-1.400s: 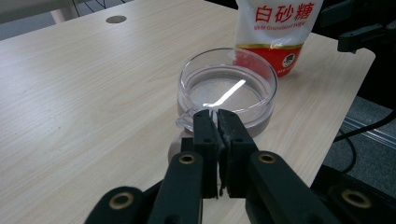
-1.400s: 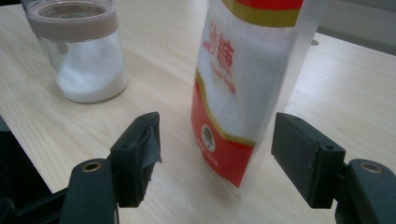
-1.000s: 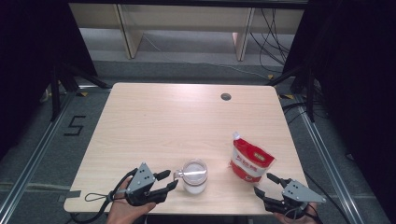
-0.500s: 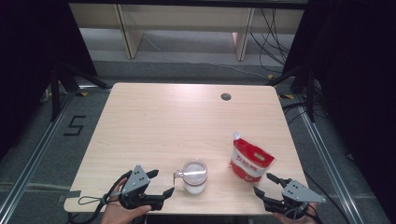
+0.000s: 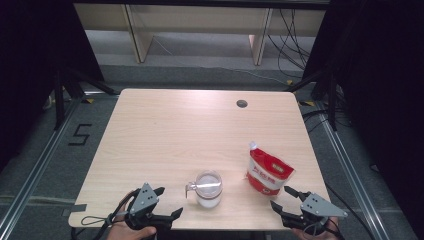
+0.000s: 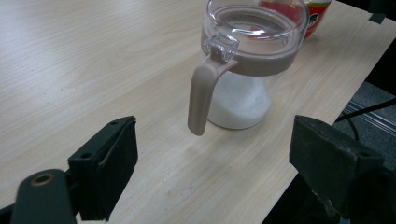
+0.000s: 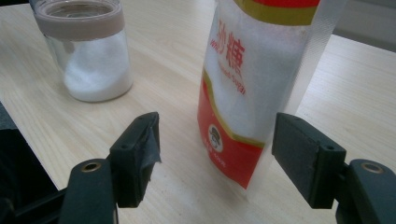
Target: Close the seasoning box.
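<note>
A glass jar (image 5: 208, 189) with a taupe lid and handle holds white sugar near the table's front edge. To its left is my left gripper (image 5: 169, 201), open; its jaws have just been opening and nothing is between them. In the left gripper view the jar's handle (image 6: 202, 98) points at my left gripper (image 6: 215, 140), a short way off. A red and white sugar bag (image 5: 269, 172) stands to the right of the jar. My right gripper (image 5: 280, 196) is open just in front of it. In the right gripper view the bag (image 7: 252, 93) stands beyond my right gripper's (image 7: 217, 135) jaws, untouched, and the jar (image 7: 91, 56) is at the left.
The wooden table (image 5: 200, 130) has a round cable hole (image 5: 242, 103) at the back right. Both grippers hang over its near edge. Dark stands and cables flank the table on the floor.
My left gripper has drawn back from the jar's handle toward the near left, and its jaws stand wider apart. The jar, the bag and the right gripper have stayed put.
</note>
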The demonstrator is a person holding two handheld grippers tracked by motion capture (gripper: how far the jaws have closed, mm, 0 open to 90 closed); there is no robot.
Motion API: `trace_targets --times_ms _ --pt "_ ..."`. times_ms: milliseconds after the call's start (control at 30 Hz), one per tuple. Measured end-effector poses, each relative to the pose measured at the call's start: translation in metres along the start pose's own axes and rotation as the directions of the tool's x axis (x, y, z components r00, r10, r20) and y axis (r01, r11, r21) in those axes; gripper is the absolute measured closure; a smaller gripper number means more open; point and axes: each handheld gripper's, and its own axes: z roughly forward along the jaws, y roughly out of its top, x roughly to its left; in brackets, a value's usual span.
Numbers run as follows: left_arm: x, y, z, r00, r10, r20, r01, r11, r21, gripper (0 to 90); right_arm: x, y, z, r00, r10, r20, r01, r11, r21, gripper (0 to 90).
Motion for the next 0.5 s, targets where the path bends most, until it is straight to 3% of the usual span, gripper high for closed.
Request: trace_targets --times_ms 167,267,333,367,467,500 --pt "0.004 -0.01 -0.002 0.9986 -0.053 -0.004 0.053 0.9985 0.013 15.2 0.0 0.0 0.0 1.0 -0.007 -0.006 0.008 1.0 0.004 32.9" --pt "0.006 -0.015 -0.004 0.9981 -0.061 -0.004 0.062 0.9979 0.018 15.2 0.0 0.0 0.0 1.0 -0.006 -0.006 0.006 1.0 0.011 32.9" --pt "0.008 -0.017 -0.006 0.9992 -0.04 -0.002 0.04 0.9986 0.034 15.2 0.001 0.0 0.001 1.0 0.005 -0.005 -0.005 1.0 0.009 32.9" --pt "0.006 -0.018 -0.006 0.9988 -0.049 -0.007 0.049 0.9985 0.027 15.2 0.002 0.0 0.0 0.9996 0.025 -0.014 -0.025 0.999 0.021 32.8" --pt "0.004 -0.02 -0.006 0.9994 -0.032 0.011 0.032 0.9992 0.026 15.2 0.002 0.0 0.001 1.0 0.003 -0.009 -0.003 1.0 0.009 32.8" --pt "0.005 -0.02 -0.007 0.9999 -0.005 0.009 0.005 0.9994 0.036 15.2 0.003 0.0 0.0 0.9998 0.02 -0.005 -0.02 1.0 0.014 32.8"
